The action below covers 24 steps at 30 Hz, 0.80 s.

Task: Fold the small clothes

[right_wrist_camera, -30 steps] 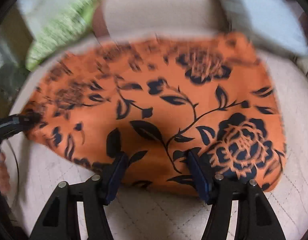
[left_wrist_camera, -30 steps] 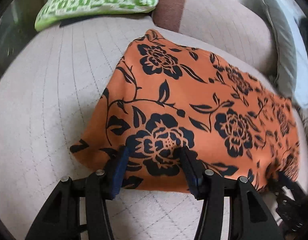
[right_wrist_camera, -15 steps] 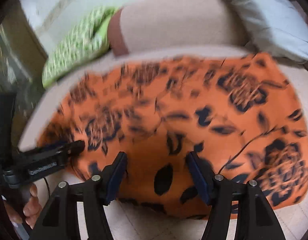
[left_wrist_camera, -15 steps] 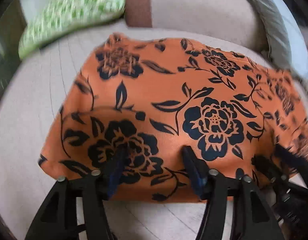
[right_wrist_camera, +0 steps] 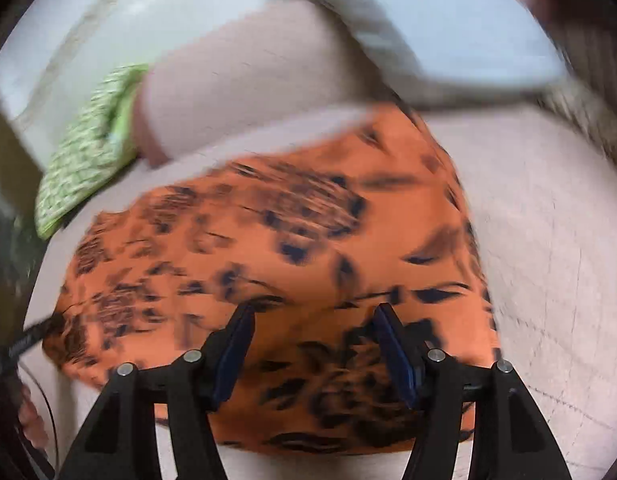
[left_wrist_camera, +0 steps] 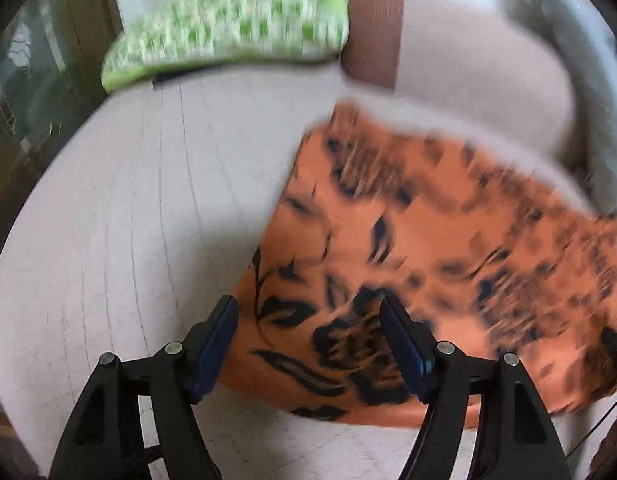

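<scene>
Between folds: orange black-flowered folded cloth [left_wrist_camera: 448, 264] flat on beige quilted sofa seat [left_wrist_camera: 140, 216]; left gripper [left_wrist_camera: 308, 344] just been opening, jaws wide, holding nothing; right gripper [right_wrist_camera: 312, 344] wide too, empty; next, pick near edge for another fold

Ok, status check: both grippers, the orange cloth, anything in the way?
Left gripper just opening, right gripper open, neither gripping. Orange floral cloth flat on beige cushion. Nothing in the way.

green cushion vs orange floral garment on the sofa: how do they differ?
Pattern: the green cushion has a small green-and-white check; the orange garment has large black flowers on orange.
Place: the cushion sits at the back of the seat by the backrest; the garment lies nearer, under both open grippers.
Shape: the cushion looks padded, the garment flat.
Both rest on the beige sofa.
</scene>
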Each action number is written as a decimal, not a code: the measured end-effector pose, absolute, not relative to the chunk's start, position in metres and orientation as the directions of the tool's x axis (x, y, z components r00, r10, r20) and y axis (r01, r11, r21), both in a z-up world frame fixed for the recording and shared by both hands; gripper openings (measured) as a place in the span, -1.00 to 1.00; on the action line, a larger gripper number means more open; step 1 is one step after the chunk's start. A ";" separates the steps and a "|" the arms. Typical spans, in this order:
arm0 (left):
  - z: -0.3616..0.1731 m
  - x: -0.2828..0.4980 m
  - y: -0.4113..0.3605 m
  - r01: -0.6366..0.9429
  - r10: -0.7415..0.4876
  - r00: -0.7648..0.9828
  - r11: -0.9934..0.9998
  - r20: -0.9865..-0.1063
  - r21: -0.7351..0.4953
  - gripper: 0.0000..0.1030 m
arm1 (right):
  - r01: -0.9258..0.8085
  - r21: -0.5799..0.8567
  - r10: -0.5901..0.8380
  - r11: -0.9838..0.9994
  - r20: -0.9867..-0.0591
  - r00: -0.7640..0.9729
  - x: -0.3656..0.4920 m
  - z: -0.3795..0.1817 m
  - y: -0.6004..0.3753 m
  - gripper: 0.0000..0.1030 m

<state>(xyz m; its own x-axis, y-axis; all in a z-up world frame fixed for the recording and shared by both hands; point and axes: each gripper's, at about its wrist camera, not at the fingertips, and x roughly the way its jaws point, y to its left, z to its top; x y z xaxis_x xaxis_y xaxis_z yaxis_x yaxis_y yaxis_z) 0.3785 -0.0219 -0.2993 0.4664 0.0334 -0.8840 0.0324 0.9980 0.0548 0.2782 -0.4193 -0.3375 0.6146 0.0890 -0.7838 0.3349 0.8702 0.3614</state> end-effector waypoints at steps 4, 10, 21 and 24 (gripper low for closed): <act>-0.302 0.380 -0.026 0.042 0.055 0.460 0.996 -0.886 0.083 0.51 | 0.300 0.324 0.084 0.897 -0.793 0.604 0.284 -0.336 -0.415 0.29; -0.269 0.382 0.012 -0.053 -0.020 0.509 0.997 -0.860 -0.054 0.51 | 0.282 0.459 0.192 0.842 -0.745 0.639 0.270 -0.322 -0.423 0.29; -0.275 0.350 0.072 -0.204 -0.095 0.415 0.960 -0.905 -0.194 0.51 | 0.231 0.718 0.424 0.656 -0.604 0.674 0.216 -0.315 -0.421 0.29; -0.286 0.330 0.066 -0.198 -0.160 0.376 0.948 -0.913 -0.248 0.51 | 0.260 0.759 0.442 0.596 -0.581 0.683 0.202 -0.322 -0.428 0.29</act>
